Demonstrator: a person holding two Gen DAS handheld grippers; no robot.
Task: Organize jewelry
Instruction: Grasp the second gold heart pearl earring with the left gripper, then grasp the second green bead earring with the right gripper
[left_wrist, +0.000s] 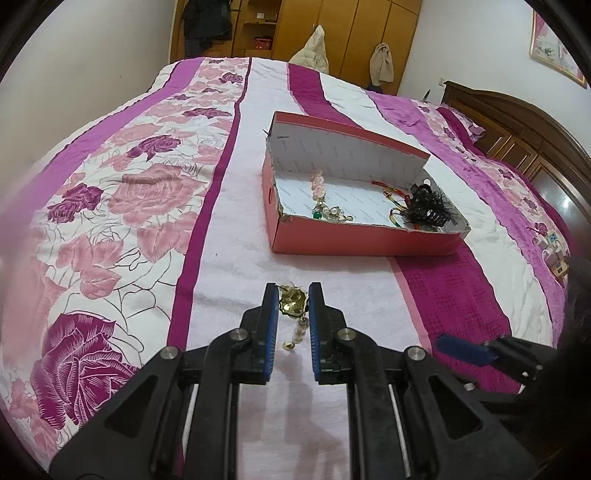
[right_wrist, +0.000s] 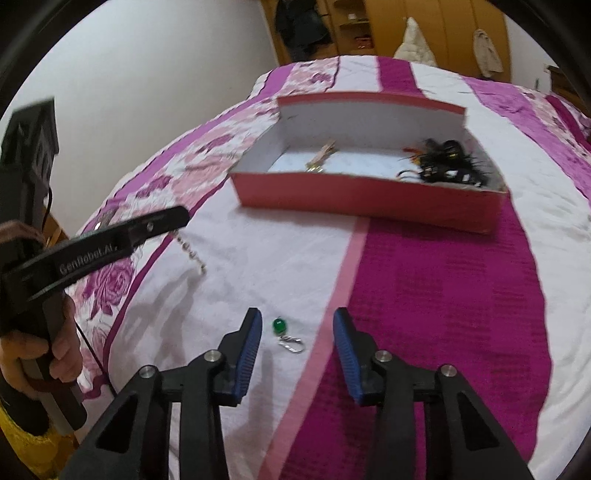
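My left gripper (left_wrist: 292, 291) is shut on a gold earring (left_wrist: 293, 304), whose beaded drop (left_wrist: 299, 332) hangs below the pads above the bedspread. In the right wrist view that gripper (right_wrist: 179, 217) shows from the side at the left, with the drop (right_wrist: 192, 253) dangling from it. My right gripper (right_wrist: 297, 317) stands open low over the bed. A green-stone earring with a silver hook (right_wrist: 279, 326) lies on the white cloth between its fingers, nearer the left one and untouched. Ahead lies an open red box (left_wrist: 332, 242) holding pink bead jewelry (left_wrist: 318, 184) and a black feathered hair claw (left_wrist: 428, 208).
The bed (left_wrist: 229, 258) carries a purple, pink and white floral spread. A dark wooden headboard (left_wrist: 517, 125) is at the right and a wooden wardrobe (left_wrist: 351, 33) behind. Small boxes (left_wrist: 554, 251) sit on the bed's right side. A hand (right_wrist: 62, 354) holds the left gripper's handle.
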